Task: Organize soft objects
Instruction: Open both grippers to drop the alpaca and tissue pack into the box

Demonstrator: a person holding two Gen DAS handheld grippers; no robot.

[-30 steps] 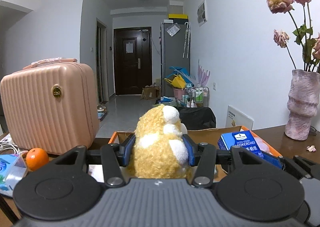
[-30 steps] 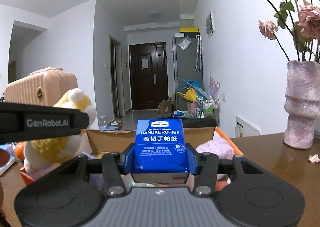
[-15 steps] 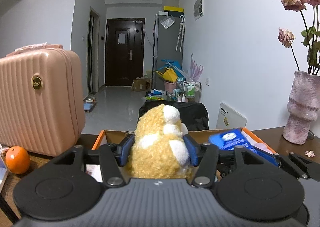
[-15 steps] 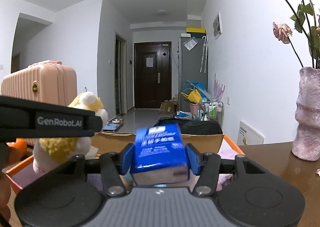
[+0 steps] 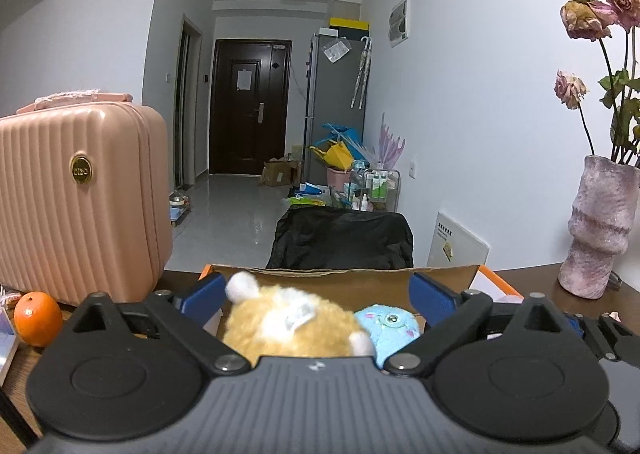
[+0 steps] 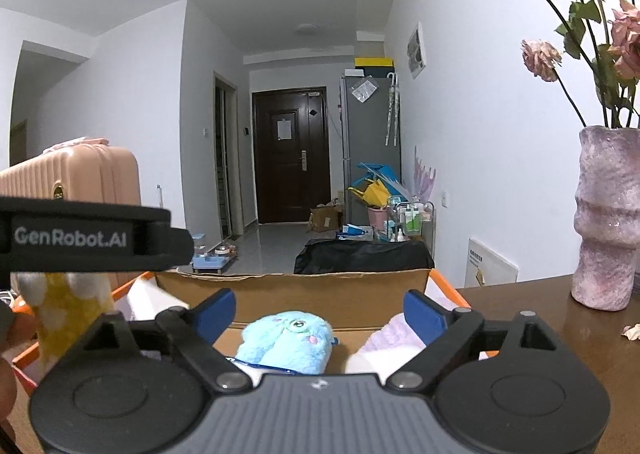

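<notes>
While both sets of fingers are opening and grip nothing, I judge the yellow plush and blue plush deposited in the box at lower centre.

My left gripper points slightly below level, its jaws spread wide and opening; the blue pads press on nothing. My right gripper points slightly below level too, jaws wide apart and opening, pads clear of any contact. In the right wrist view, the left gripper's black body crosses the left edge.
</notes>
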